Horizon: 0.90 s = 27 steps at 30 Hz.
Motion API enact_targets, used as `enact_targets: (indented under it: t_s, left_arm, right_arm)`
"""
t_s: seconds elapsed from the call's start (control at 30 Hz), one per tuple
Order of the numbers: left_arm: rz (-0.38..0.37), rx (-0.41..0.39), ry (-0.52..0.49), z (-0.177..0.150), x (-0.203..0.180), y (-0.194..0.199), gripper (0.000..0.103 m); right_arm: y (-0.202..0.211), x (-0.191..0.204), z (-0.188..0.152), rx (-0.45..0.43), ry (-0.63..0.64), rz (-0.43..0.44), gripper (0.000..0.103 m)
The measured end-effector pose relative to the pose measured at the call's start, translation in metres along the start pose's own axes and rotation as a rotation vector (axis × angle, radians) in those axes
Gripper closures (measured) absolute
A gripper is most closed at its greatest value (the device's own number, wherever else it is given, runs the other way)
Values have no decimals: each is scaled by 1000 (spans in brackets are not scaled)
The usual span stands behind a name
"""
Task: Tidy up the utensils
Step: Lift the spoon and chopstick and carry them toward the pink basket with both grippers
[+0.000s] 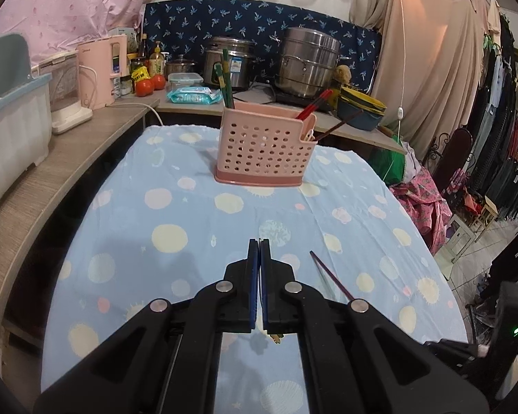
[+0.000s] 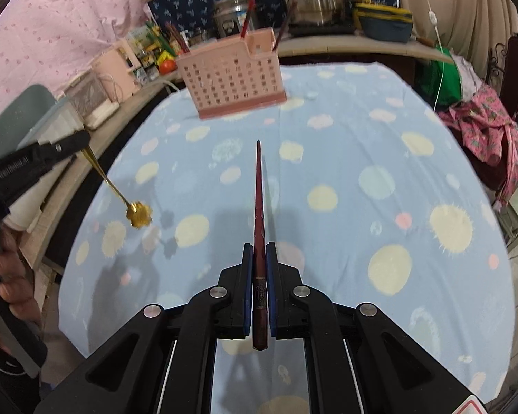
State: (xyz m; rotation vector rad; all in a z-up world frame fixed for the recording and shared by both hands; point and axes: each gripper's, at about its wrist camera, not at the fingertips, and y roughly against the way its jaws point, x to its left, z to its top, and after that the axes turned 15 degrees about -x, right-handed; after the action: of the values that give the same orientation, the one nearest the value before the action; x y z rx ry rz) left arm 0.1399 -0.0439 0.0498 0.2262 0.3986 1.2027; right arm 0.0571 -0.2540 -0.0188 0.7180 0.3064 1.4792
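A pink perforated utensil holder (image 1: 264, 146) stands at the far end of the blue spotted tablecloth (image 1: 176, 234), with green and red chopsticks in it; it also shows in the right wrist view (image 2: 231, 77). My left gripper (image 1: 259, 243) is shut on a gold flower-bowled spoon (image 2: 138, 213), which hangs down below it above the cloth. My right gripper (image 2: 259, 246) is shut on a dark red chopstick (image 2: 258, 200) that points forward toward the holder. The chopstick's tip shows in the left wrist view (image 1: 331, 276).
A wooden counter (image 1: 34, 186) runs along the left with a kettle (image 1: 98, 72) and a plastic bin (image 1: 10, 131). Steel pots (image 1: 307, 62), tomatoes and bowls stand behind the table. Clothes and fabric hang at the right.
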Motion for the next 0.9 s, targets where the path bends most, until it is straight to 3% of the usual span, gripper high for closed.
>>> enact_targets:
  t_s: [0.23, 0.33, 0.7, 0.9]
  left_arm:
    - [-12, 30, 2, -13, 2, 3, 102]
    - [-16, 34, 3, -15, 1, 5, 102]
    - [-22, 40, -7, -19, -6, 12, 102]
    - [-20, 13, -17, -7, -7, 16, 102]
  right_arm:
    - [-17, -4, -49, 77, -4, -30, 96]
    - [-10, -4, -59, 61, -1, -31, 95]
    - [2, -4, -65, 50, 5, -31, 96]
    - [21, -1, -44, -6, -1, -19, 96]
